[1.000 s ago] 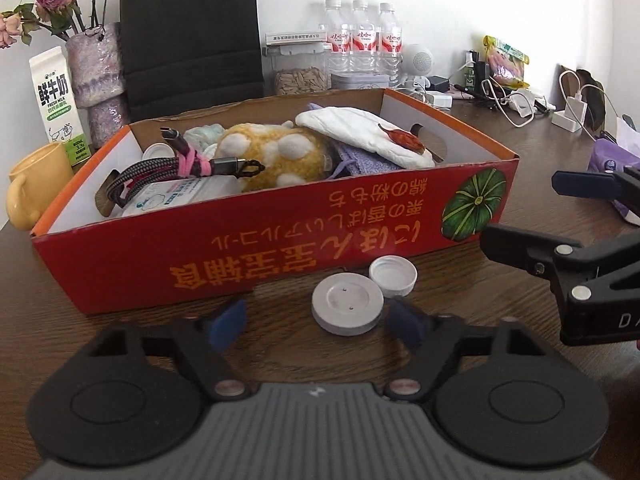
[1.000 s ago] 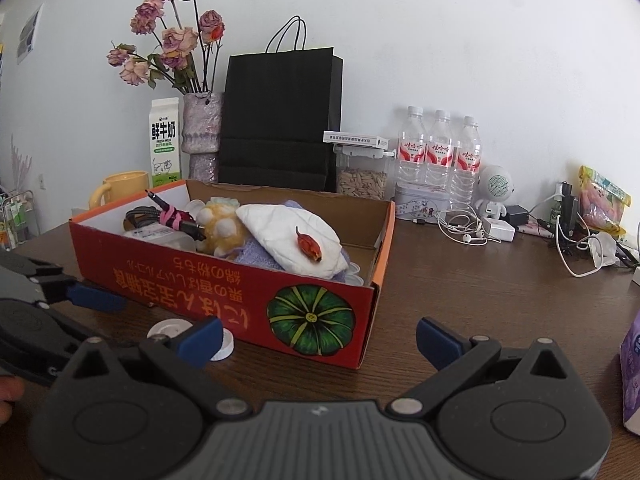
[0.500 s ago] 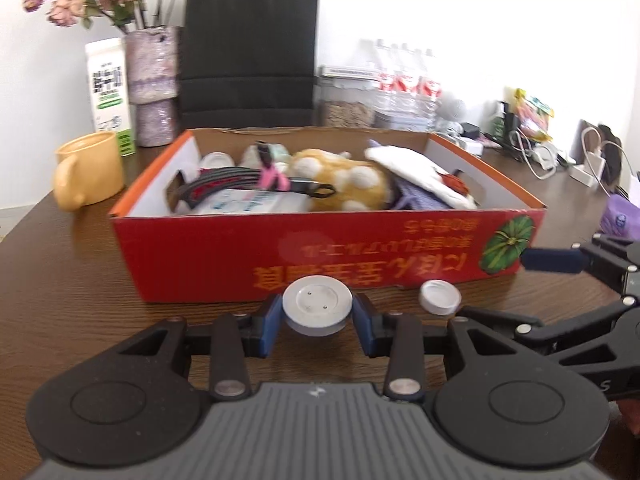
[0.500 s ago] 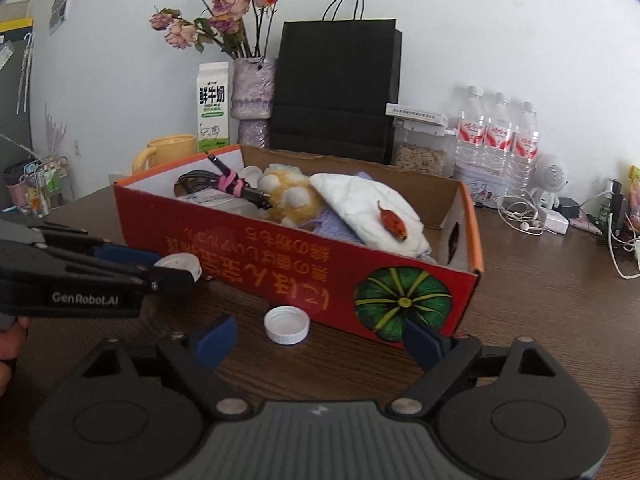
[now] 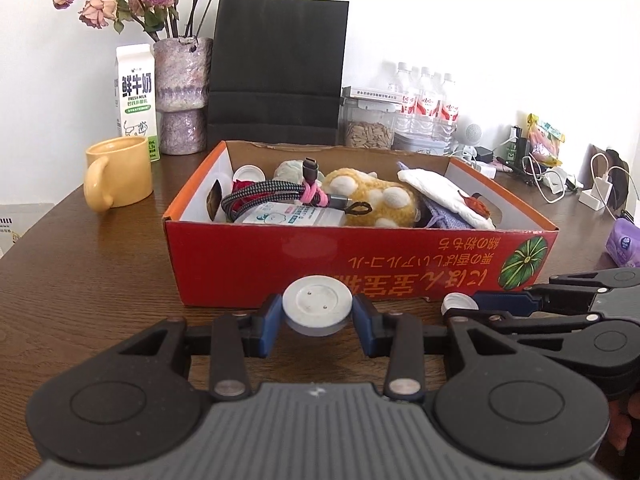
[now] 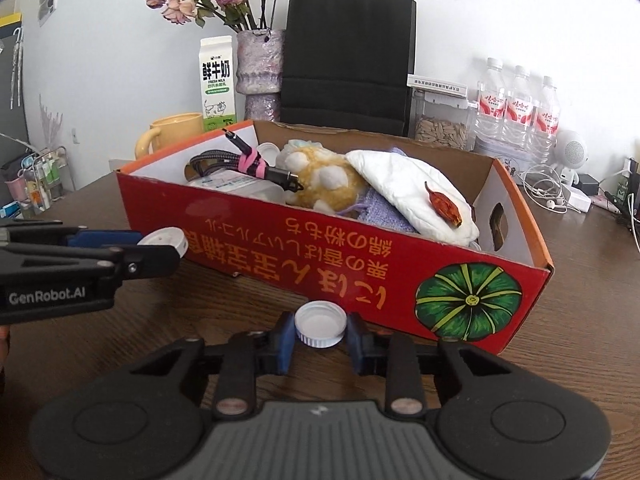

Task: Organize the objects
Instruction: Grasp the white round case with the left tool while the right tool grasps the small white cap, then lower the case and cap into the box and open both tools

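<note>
Left gripper: pinching the grey disc by its rim, just in front of the red box.
Right gripper: jaws closing on the white cap between them, low over the surface.
Risk: shallow rim grips; either piece could squirt out or snag the box wall when lifted.

We see the cardboard box on the table, with the plush toy and cable bundle inside. Behind its left corner stands the mug; the paper bag stands behind it.
</note>
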